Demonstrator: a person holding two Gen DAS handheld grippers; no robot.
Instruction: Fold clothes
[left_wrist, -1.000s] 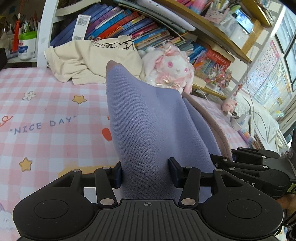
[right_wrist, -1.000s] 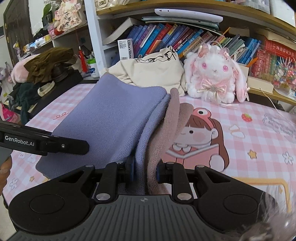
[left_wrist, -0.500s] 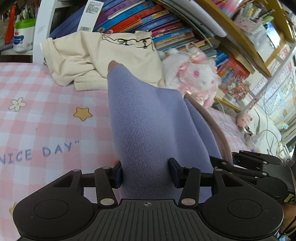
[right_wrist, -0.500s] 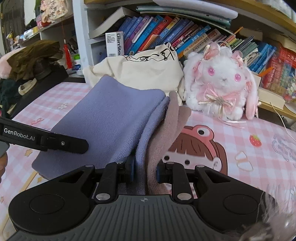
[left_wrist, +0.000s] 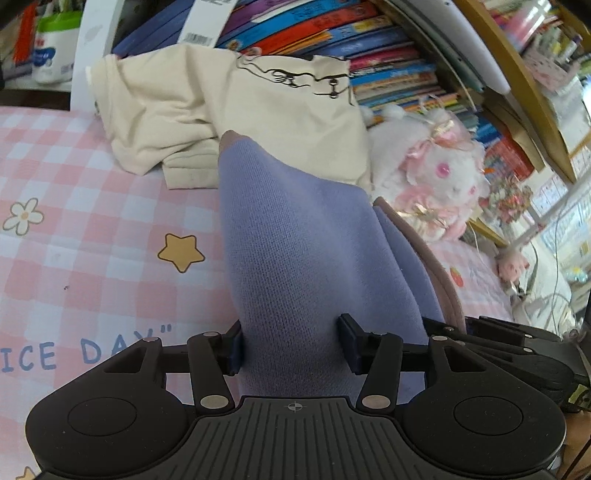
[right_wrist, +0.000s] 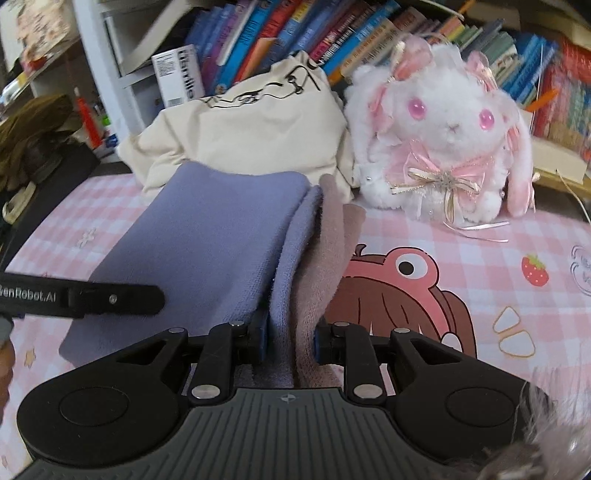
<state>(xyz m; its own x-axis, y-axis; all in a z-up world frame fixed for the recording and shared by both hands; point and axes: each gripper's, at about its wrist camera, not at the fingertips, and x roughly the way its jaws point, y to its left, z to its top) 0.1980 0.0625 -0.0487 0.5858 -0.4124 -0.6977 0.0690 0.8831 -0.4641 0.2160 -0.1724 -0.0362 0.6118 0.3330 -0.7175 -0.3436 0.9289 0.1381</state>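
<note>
Over the pink checked cloth (left_wrist: 92, 236), both claws pitch downward: left gripper (left_wrist: 291, 345) opening around the folded purple garment (left_wrist: 295, 240), right gripper (right_wrist: 288, 338) clenched on its edge, plush rabbit (right_wrist: 439, 136) at one o'clock.

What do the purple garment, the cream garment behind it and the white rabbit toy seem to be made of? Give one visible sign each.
Purple garment: soft knit, probably fleece-backed; fine ribbed stitches show.
Cream garment: smooth matte woven or jersey cloth, likely cotton; it creases softly.
White rabbit toy: fluffy synthetic plush with a shiny ribbon bow.
</note>
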